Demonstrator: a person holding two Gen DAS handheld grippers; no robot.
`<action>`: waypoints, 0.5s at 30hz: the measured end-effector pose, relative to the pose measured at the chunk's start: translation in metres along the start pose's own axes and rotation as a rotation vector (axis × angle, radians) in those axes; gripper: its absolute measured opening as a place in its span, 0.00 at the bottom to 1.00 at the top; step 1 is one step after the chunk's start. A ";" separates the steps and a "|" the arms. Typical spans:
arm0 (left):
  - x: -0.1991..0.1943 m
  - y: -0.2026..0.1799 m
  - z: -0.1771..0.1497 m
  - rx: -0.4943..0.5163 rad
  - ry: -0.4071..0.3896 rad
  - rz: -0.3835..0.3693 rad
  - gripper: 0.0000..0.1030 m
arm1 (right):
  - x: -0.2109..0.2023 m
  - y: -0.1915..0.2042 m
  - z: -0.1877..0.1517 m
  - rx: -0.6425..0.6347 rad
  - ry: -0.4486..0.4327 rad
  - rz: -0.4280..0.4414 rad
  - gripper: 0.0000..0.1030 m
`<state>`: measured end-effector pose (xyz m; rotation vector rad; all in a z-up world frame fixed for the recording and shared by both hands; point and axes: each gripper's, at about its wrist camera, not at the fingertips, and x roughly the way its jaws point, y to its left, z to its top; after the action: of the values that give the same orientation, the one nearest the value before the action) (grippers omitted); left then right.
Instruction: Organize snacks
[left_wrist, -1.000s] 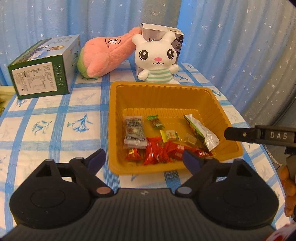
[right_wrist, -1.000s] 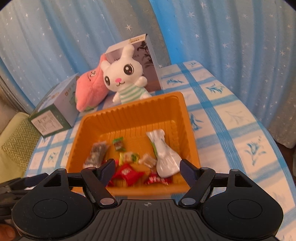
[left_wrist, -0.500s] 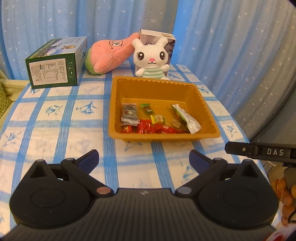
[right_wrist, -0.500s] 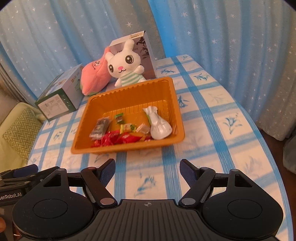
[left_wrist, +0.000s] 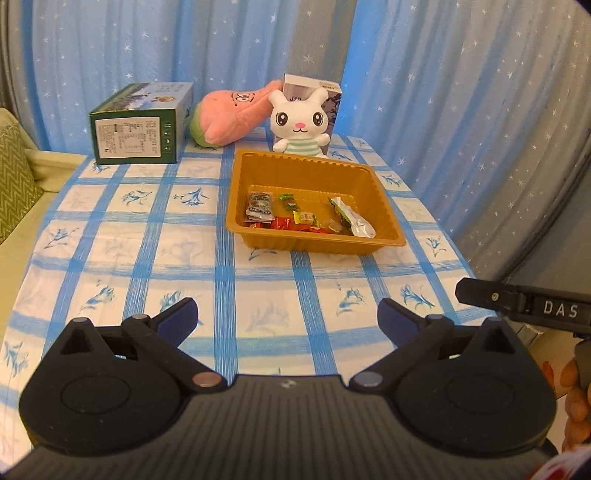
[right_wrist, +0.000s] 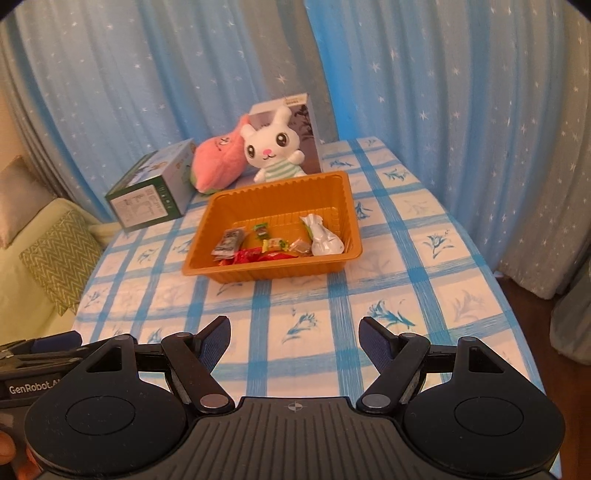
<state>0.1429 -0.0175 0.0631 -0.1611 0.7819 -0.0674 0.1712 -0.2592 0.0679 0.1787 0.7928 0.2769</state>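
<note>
Both grippers have pulled back from the tray (left_wrist: 314, 242) to the near counter (left_wrist: 147, 258) edge; snacks (left_wrist: 306, 221) all lie inside it, so the sorting looks done. Left to right: left gripper (left_wrist: 287, 317) jaws spread wide, empty; right gripper (right_wrist: 294, 332) jaws parted, empty. Tray sits mid-counter, well apart from and ahead of both, before the bunny (left_wrist: 301, 123)
</note>
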 end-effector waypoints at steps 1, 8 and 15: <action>-0.005 -0.002 -0.003 0.003 -0.003 0.005 1.00 | -0.006 0.002 -0.003 -0.007 -0.004 0.001 0.74; -0.041 -0.011 -0.022 0.011 -0.021 0.028 1.00 | -0.042 0.015 -0.023 -0.036 -0.029 0.001 0.74; -0.066 -0.012 -0.034 -0.002 -0.025 0.047 1.00 | -0.067 0.023 -0.044 -0.042 -0.029 -0.005 0.74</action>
<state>0.0722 -0.0252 0.0878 -0.1451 0.7601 -0.0206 0.0903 -0.2562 0.0886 0.1411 0.7579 0.2857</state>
